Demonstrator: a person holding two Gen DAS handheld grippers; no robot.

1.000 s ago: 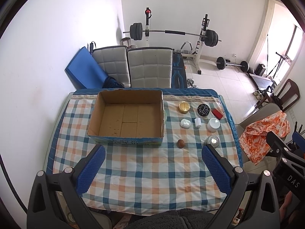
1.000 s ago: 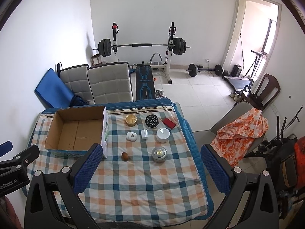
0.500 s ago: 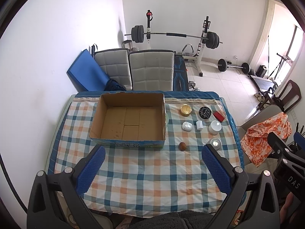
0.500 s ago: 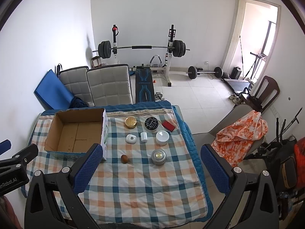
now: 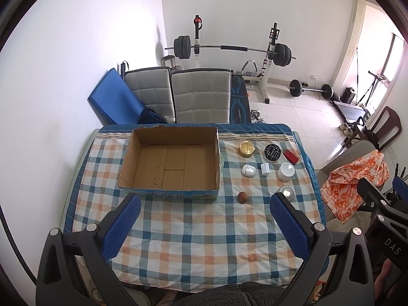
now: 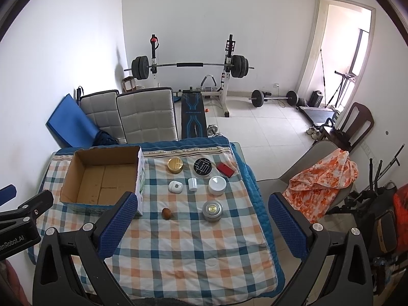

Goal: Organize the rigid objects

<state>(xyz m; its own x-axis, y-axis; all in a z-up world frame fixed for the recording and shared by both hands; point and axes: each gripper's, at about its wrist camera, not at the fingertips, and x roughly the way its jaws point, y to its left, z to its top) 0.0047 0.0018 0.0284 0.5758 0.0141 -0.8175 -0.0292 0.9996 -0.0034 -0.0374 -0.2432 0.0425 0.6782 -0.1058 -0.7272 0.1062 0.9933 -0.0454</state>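
While both the left gripper (image 5: 204, 225) and right gripper (image 6: 202, 221) gape empty, the cardboard box (image 5: 170, 164) sits well ahead.

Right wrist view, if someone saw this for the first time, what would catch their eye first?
Probably the open cardboard box, with nothing in it, on the left of the checked tablecloth. Right of it, small things lie in loose rows: a gold round tin, a black round disc, a red case. Behind the table stands a barbell rack against the far wall.
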